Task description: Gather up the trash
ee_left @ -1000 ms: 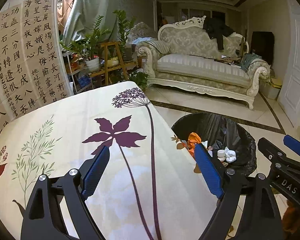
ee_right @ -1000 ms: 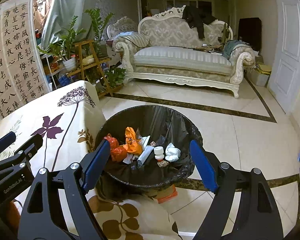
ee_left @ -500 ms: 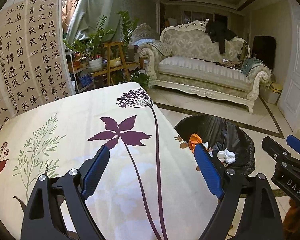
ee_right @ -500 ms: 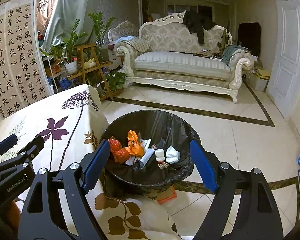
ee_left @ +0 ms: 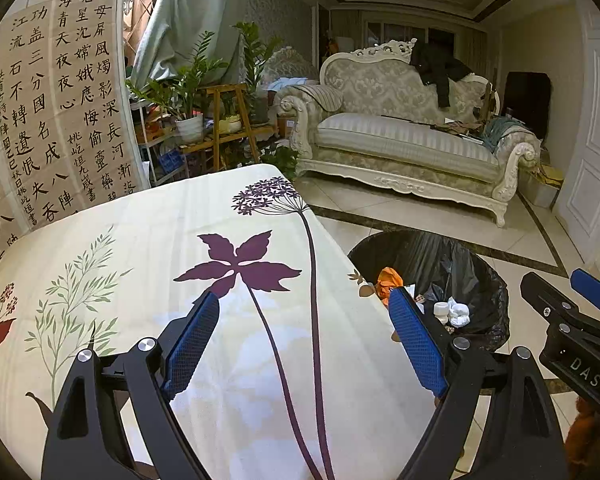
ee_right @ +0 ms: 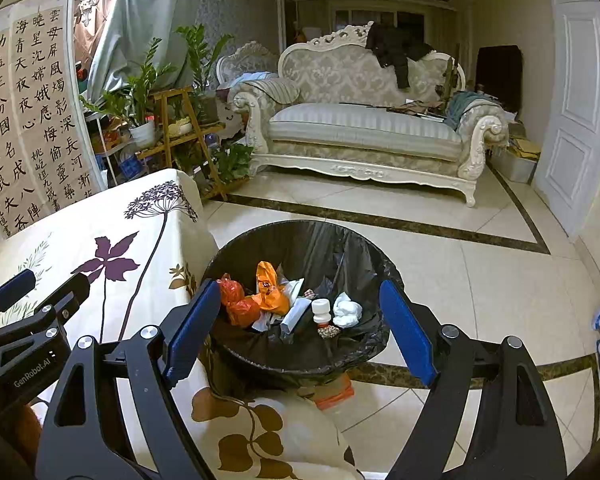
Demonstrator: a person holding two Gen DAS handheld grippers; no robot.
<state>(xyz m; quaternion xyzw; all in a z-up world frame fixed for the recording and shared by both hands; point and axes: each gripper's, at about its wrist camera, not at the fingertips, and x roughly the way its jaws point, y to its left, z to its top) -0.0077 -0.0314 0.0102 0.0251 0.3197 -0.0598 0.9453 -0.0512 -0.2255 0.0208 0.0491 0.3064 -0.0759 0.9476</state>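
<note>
A bin with a black liner (ee_right: 340, 248) (ee_left: 452, 256) stands on the floor beside the table. Inside lie orange bags (ee_right: 270, 286), a white bottle (ee_right: 321, 309), a crumpled white tissue (ee_right: 347, 309) and other scraps. My right gripper (ee_right: 300, 312) hovers open above the bin, nothing between its blue pads. My left gripper (ee_left: 304, 324) is open over the flowered tablecloth (ee_left: 140, 248), holding nothing. Each gripper shows in the other's view: the right gripper (ee_left: 572, 300) at the right edge, the left gripper (ee_right: 40, 296) at the left edge.
A cream sofa (ee_right: 364, 128) with a dark garment stands across the tiled floor (ee_right: 480, 280). Potted plants on a wooden rack (ee_right: 172, 120) and a calligraphy screen (ee_left: 52, 120) are behind the table. A white door (ee_right: 576, 112) is on the right.
Both views have shifted slightly: the bin and table sit a little lower and farther in frame. Both grippers stay open and empty.
</note>
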